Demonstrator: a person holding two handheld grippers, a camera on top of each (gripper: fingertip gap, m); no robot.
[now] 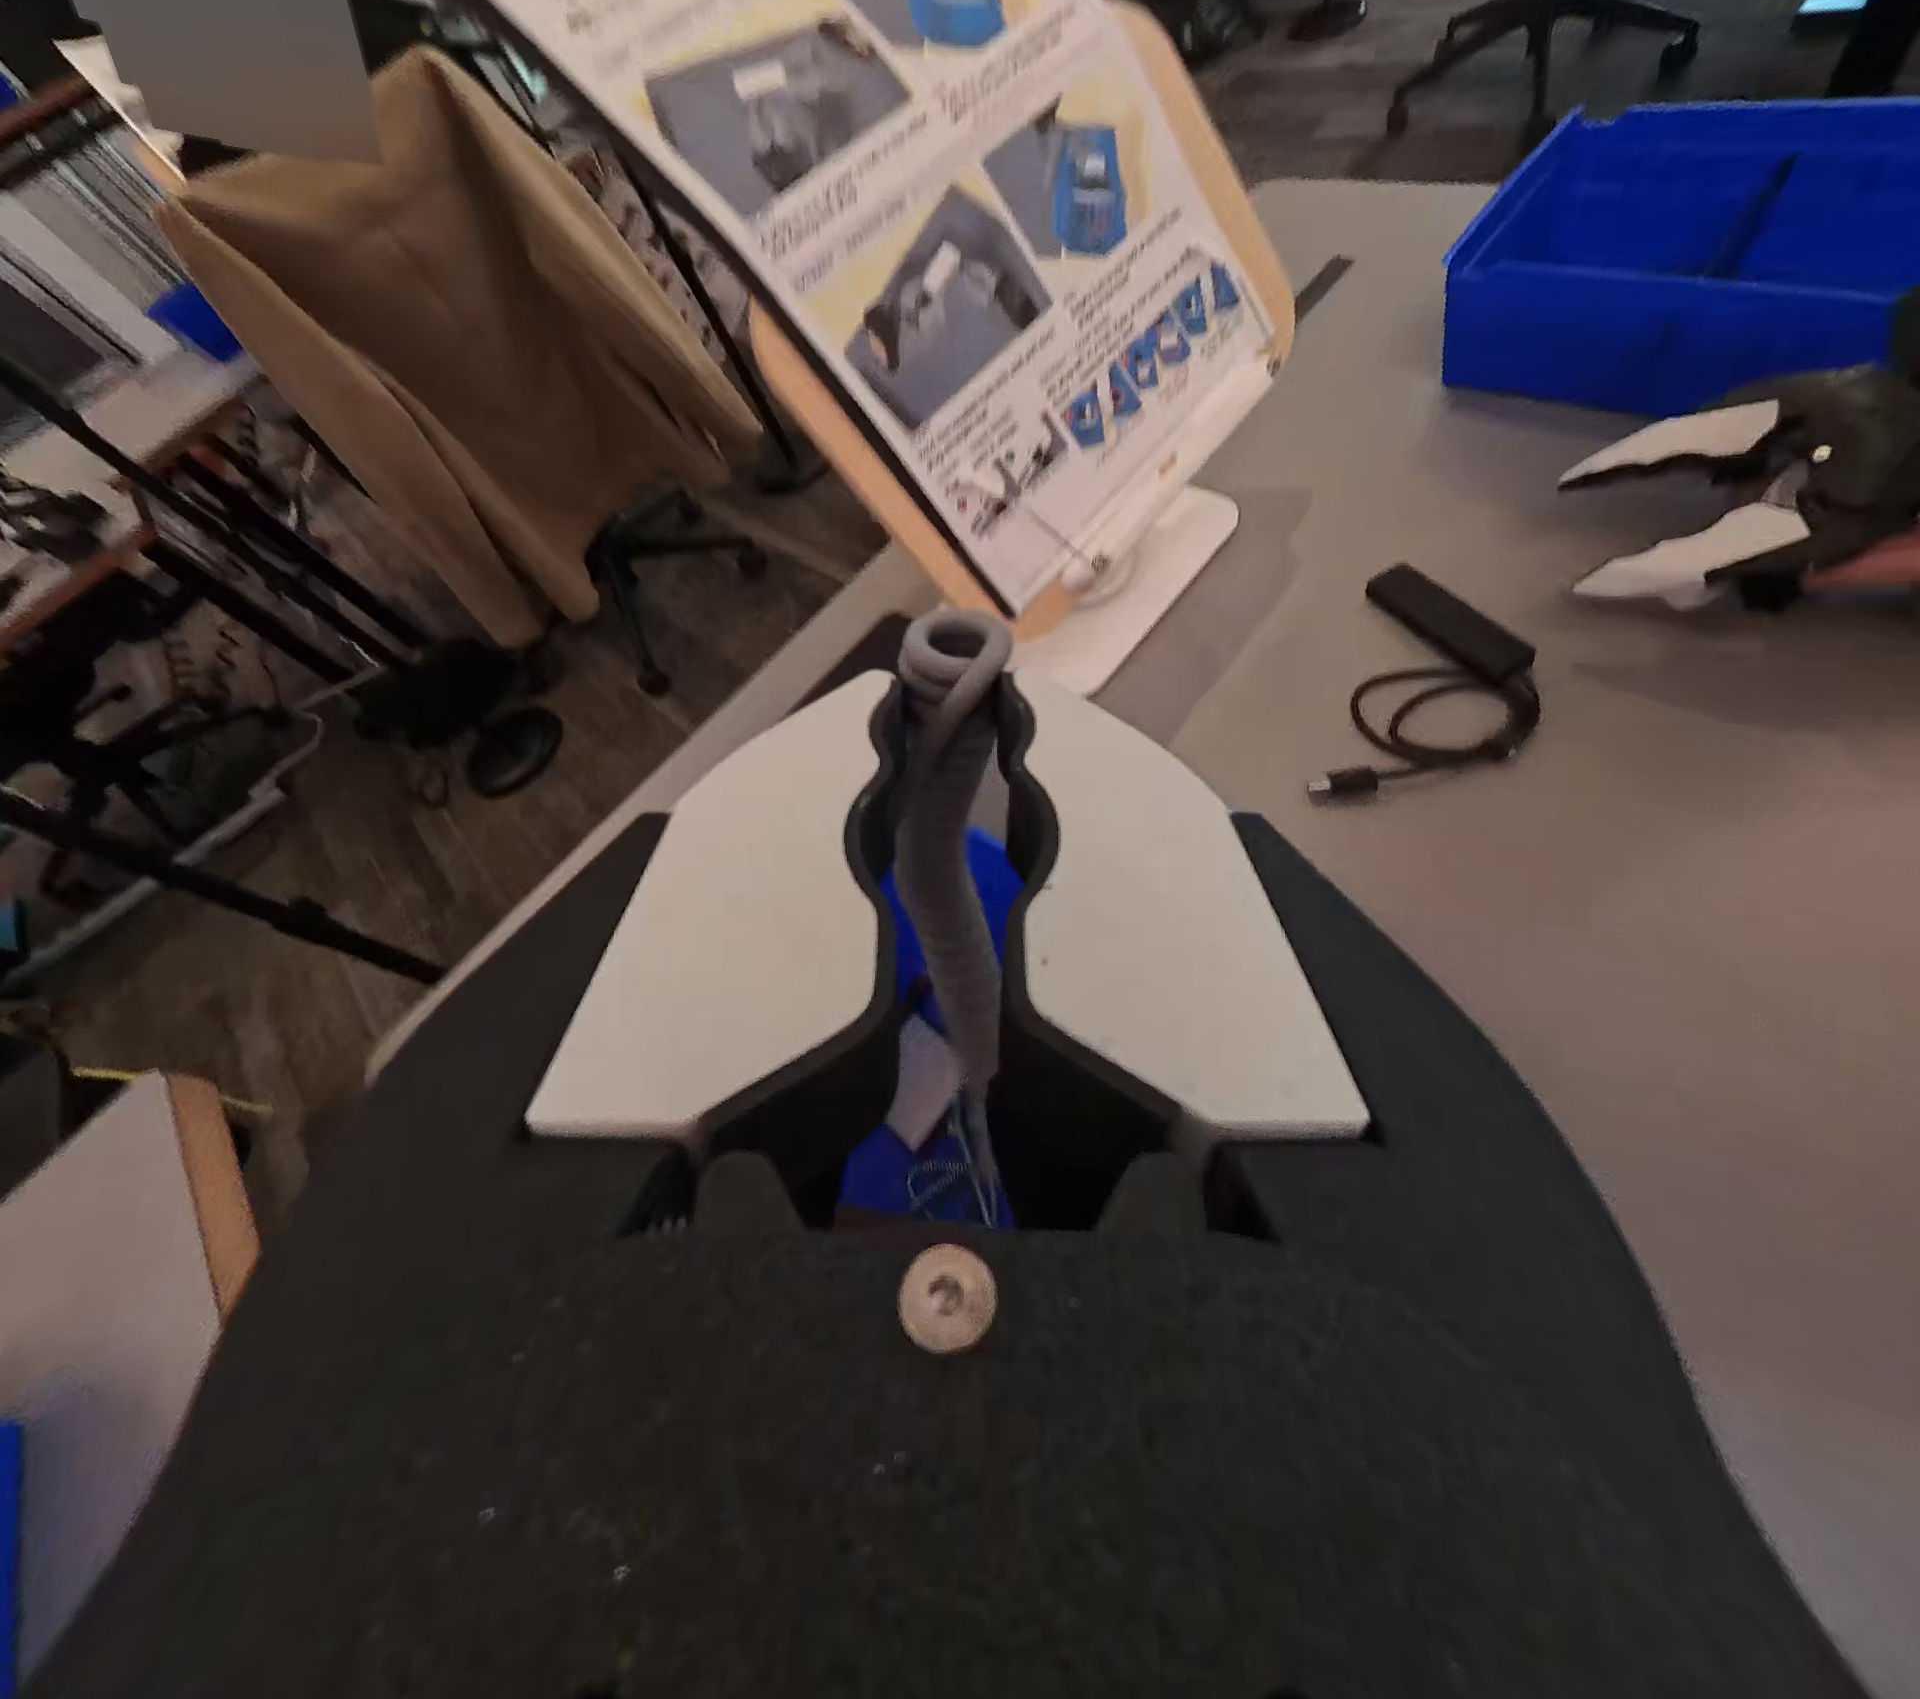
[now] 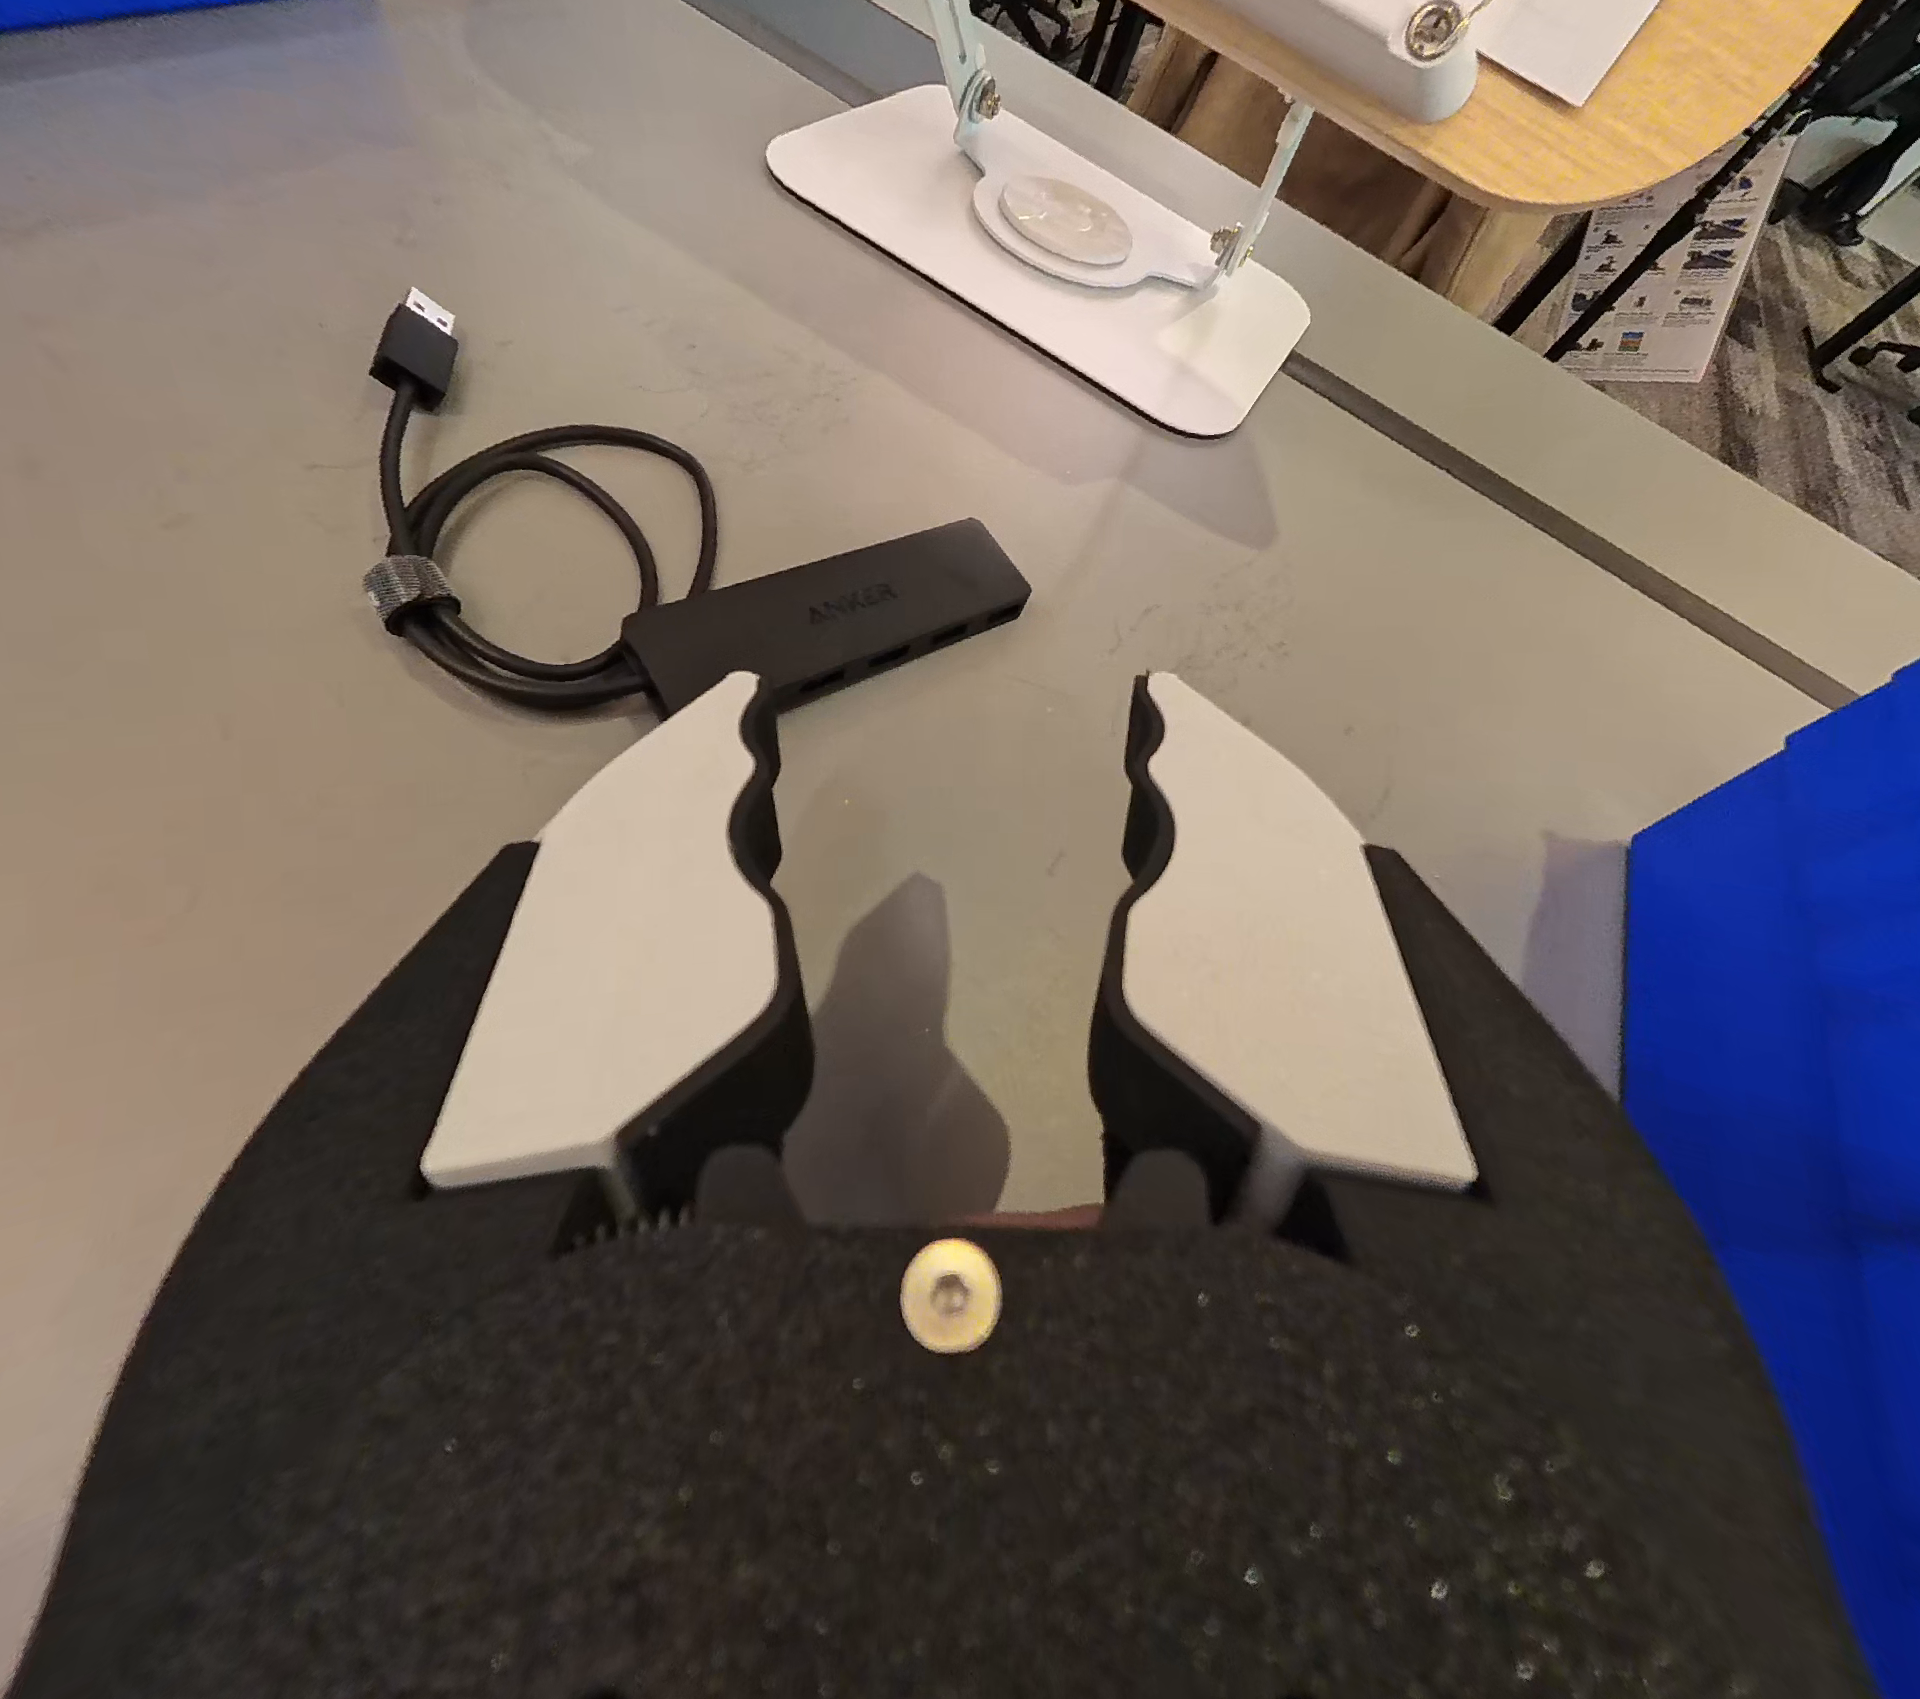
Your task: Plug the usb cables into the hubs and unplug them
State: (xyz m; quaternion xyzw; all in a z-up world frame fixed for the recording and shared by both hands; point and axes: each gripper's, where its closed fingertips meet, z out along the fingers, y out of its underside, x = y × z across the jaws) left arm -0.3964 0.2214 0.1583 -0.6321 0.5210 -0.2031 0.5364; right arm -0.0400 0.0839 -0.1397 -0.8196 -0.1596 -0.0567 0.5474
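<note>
Coiled grey USB cable (image 1: 951,776): clamped upright between the left gripper's (image 1: 951,693) pads, its looped end protruding past the fingertips. Black USB hub (image 2: 831,610): flat on the grey table (image 2: 1351,662), just ahead-left of the right gripper (image 2: 951,704), whose fingers stand apart, holding nothing. White stand base (image 2: 1039,247) further ahead.

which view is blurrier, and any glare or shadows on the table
Left wrist view is blurrier: the instruction sheet and grey cable in the left gripper are smeared, and straight edges bow from the wide lens. Right wrist view is sharp on the hub; the grey table shows a soft sheen and a dark shadow between the open jaws.
</note>
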